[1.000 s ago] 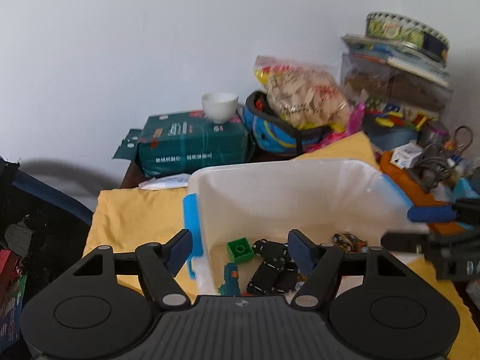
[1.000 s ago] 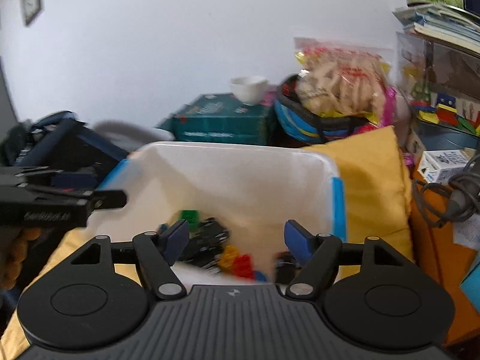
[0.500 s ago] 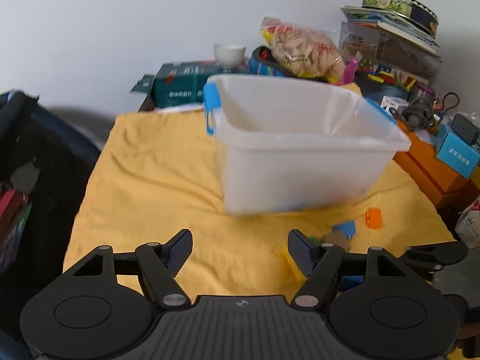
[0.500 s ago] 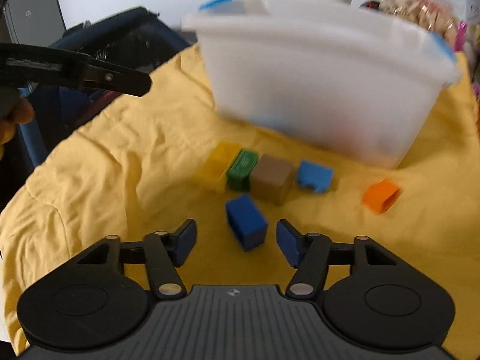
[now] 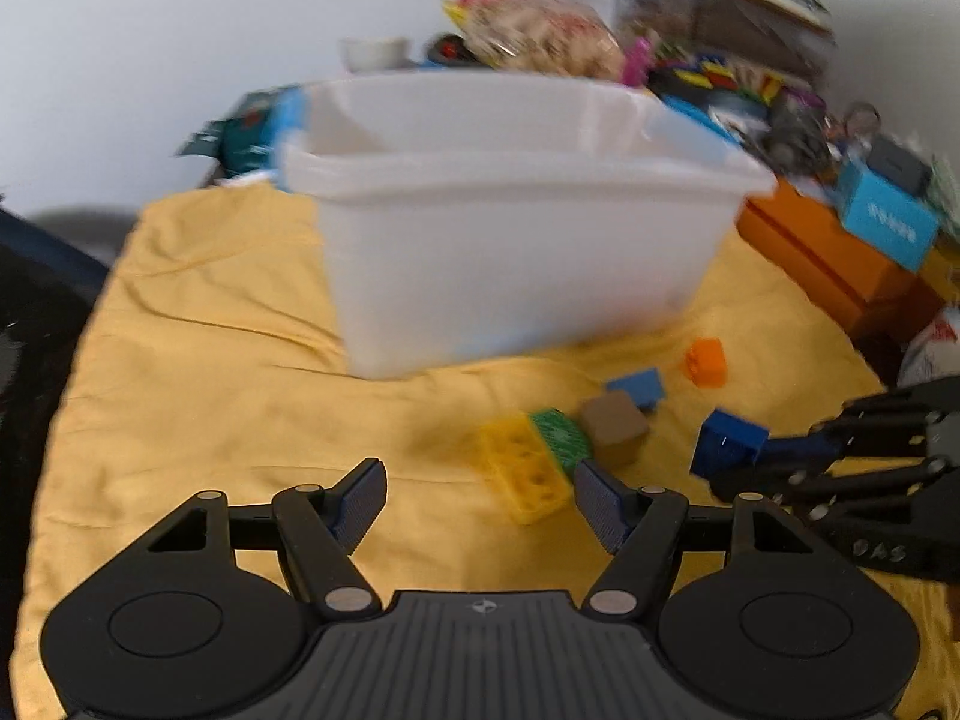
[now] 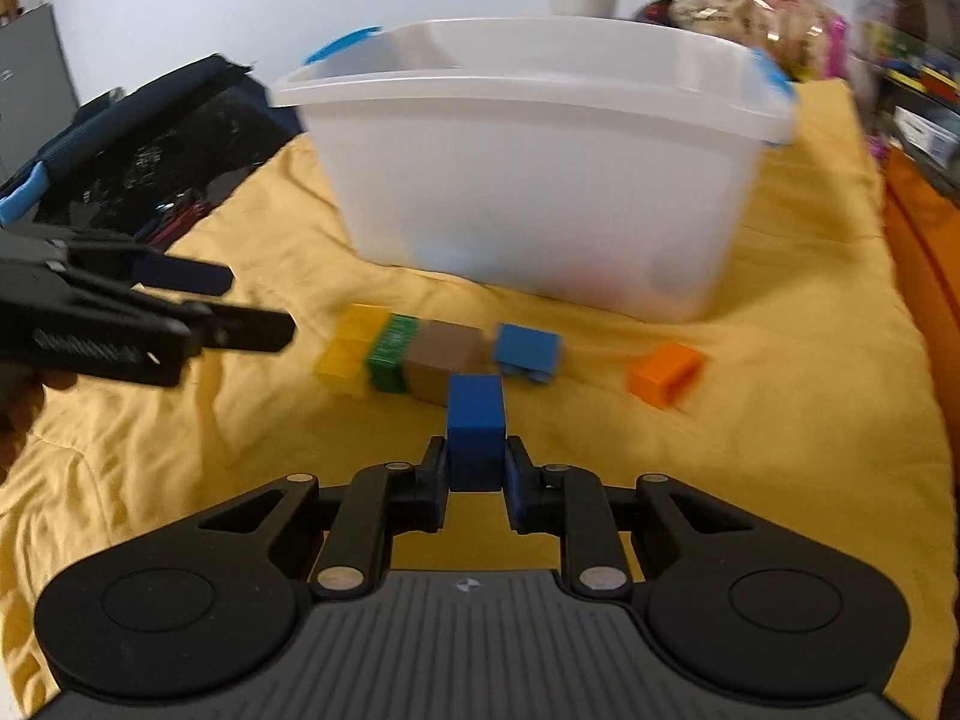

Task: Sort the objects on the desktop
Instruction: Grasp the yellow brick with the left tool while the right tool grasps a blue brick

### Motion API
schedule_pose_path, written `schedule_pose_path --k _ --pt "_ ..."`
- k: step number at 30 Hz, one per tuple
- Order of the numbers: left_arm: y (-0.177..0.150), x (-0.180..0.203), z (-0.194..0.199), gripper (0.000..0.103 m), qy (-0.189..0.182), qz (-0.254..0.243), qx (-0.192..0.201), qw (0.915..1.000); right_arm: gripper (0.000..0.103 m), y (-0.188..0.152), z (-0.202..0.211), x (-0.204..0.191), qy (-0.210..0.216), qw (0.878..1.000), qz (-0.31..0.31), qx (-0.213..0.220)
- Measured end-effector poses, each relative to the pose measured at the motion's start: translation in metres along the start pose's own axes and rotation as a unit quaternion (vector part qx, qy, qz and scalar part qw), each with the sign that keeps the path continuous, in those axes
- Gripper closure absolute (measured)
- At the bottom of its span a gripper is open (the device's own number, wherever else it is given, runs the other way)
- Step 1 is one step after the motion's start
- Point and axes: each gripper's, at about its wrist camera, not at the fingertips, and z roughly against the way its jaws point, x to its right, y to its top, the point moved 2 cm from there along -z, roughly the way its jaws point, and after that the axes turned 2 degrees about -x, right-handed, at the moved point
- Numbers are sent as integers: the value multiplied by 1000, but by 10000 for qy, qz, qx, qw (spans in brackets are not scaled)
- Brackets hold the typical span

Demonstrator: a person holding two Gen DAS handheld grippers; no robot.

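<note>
My right gripper [image 6: 475, 468] is shut on a dark blue block [image 6: 475, 429], also seen in the left wrist view [image 5: 727, 445]. On the yellow cloth [image 6: 780, 420] in front of the white plastic bin [image 6: 540, 180] lie a yellow block [image 6: 351, 348], a green block [image 6: 393, 354], a brown block [image 6: 447, 363], a light blue block [image 6: 528, 351] and an orange block [image 6: 666, 375]. My left gripper [image 5: 480, 501] is open and empty, low over the cloth, with the yellow block [image 5: 525, 468] just ahead near its right finger.
A black bag [image 6: 150, 138] lies left of the cloth. Orange boxes [image 5: 828, 264] and a blue box [image 5: 888, 222] stand to the right. Behind the bin are a snack bag [image 5: 534, 42], a white cup [image 5: 375, 54], a green box [image 5: 252, 126] and stacked clutter [image 5: 732, 30].
Both grippers dropped from over the bin to the cloth in front of it. My right gripper closed on the dark blue block. My left gripper moved nearer the blocks.
</note>
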Motion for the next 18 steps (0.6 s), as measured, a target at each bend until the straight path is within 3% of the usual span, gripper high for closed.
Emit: schedule_pose_path --k 2,4,6,9,18 --pt "-2 11 -13 34 -3 -216 -84 9997 82 -4 4 5 -50 9999 -141 -11" --pt "-5 16 -25 44 12 -281 -235 9993 82 -7 8 8 -69 9997 -224 5" --pt "-7 16 -35 62 -47 -216 -356 9991 82 -10 11 8 -65 9996 -256 23" --pt "-9 15 -39 70 -15 -253 -341 9991 82 -11 17 6 -46 9996 -272 71" --pt "-4 -4 -1 72 15 -288 191 9994 82 -1 29 8 -30 9990 -346 274"
